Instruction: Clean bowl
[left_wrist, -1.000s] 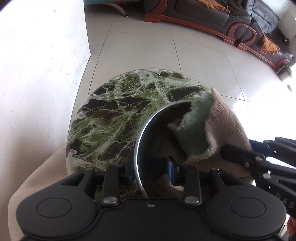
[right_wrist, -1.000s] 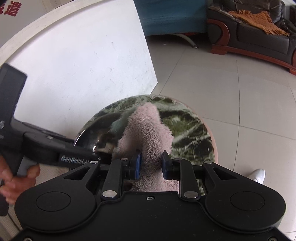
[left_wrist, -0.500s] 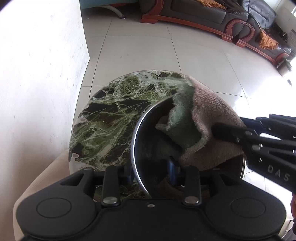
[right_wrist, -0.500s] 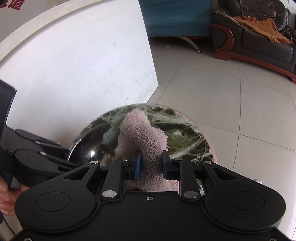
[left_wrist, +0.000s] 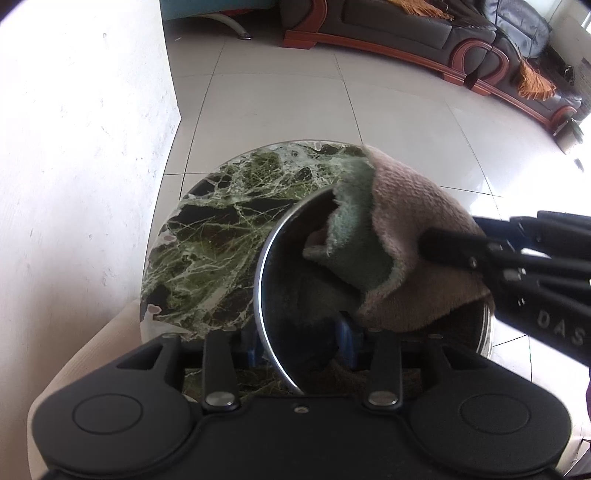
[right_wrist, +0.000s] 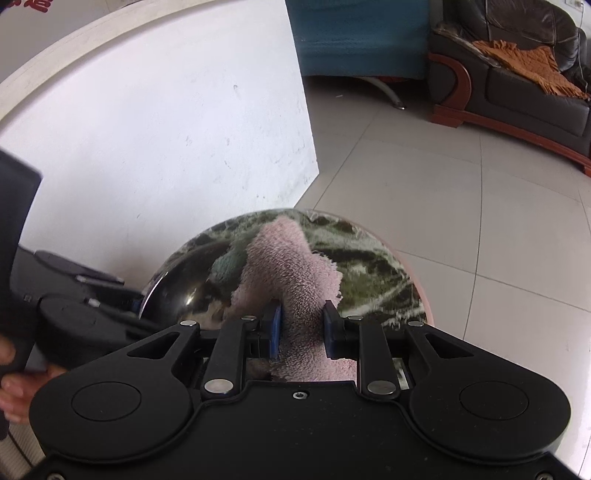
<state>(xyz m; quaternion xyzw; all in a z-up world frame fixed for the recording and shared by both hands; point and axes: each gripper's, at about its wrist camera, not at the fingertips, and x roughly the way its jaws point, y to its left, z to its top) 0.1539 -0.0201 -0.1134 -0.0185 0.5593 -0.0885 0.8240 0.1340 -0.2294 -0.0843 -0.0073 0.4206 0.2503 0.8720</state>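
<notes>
The steel bowl (left_wrist: 295, 295) stands on the round green marble table (left_wrist: 221, 236), filling the lower middle of the left wrist view, and the left gripper (left_wrist: 301, 345) straddles its near wall: one blue pad sits outside the rim at the lower left, the other inside the dark hollow, with the shiny rim running between them. Its jaws have just been opening a little with the rim between them; from this angle I cannot tell whether the pads press on the metal. The right gripper (right_wrist: 301, 328) is clamped on a pink towel (right_wrist: 291, 266), its two blue pads squeezing a bunched fold, and the cloth juts up and away from the fingers toward the middle of the right wrist view. In the left wrist view that same towel (left_wrist: 417, 236), with its greenish underside showing, comes in from the right of the frame and drapes over the bowl's far right rim into the hollow. What the next stroke seems to hinge on is this: the bowl's inner wall lies to the left of and below the cloth in the left view, so the right hand, nearer the unwiped side, would likely sweep toward frame left while the other gripper steadies the rim.
</notes>
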